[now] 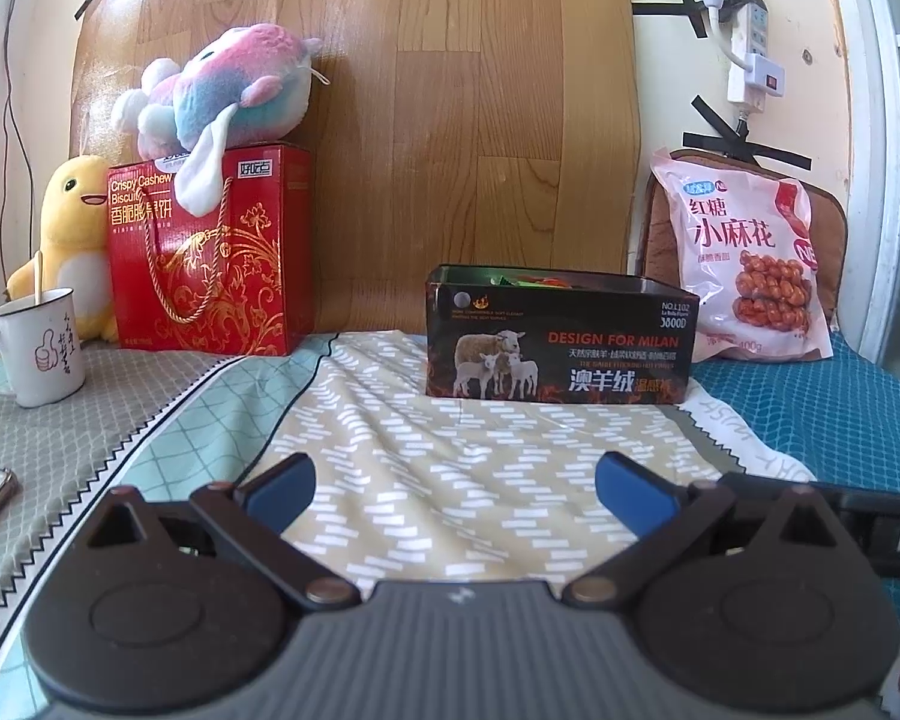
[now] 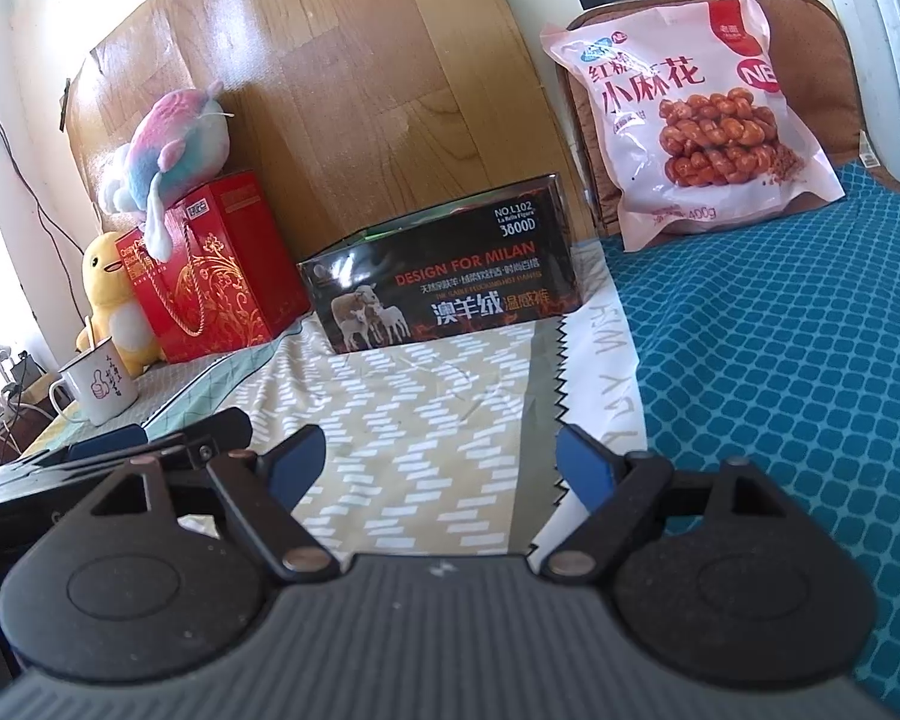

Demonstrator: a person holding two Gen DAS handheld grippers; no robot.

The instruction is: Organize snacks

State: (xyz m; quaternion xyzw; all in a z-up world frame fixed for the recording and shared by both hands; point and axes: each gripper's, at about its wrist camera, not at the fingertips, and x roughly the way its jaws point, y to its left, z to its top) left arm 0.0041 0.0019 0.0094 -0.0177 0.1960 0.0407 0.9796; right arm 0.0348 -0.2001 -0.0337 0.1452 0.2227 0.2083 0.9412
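Left gripper [image 1: 455, 495]: fingers spread, holding nothing, low over the patterned cloth [image 1: 426, 456]. Right gripper [image 2: 440, 465]: likewise spread and unloaded. Black box [image 1: 561, 337] stands at 12 o'clock from both, open-topped, with bright wrappers inside. Pink snack bag [image 2: 693, 114] leans upright at 1 o'clock, apart from the box.

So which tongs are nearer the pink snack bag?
Right. The right tongs are open over the cloth, with the pink snack bag ahead and slightly right. The left tongs, also open, sit further left, facing the black tin; neither touches the bag.
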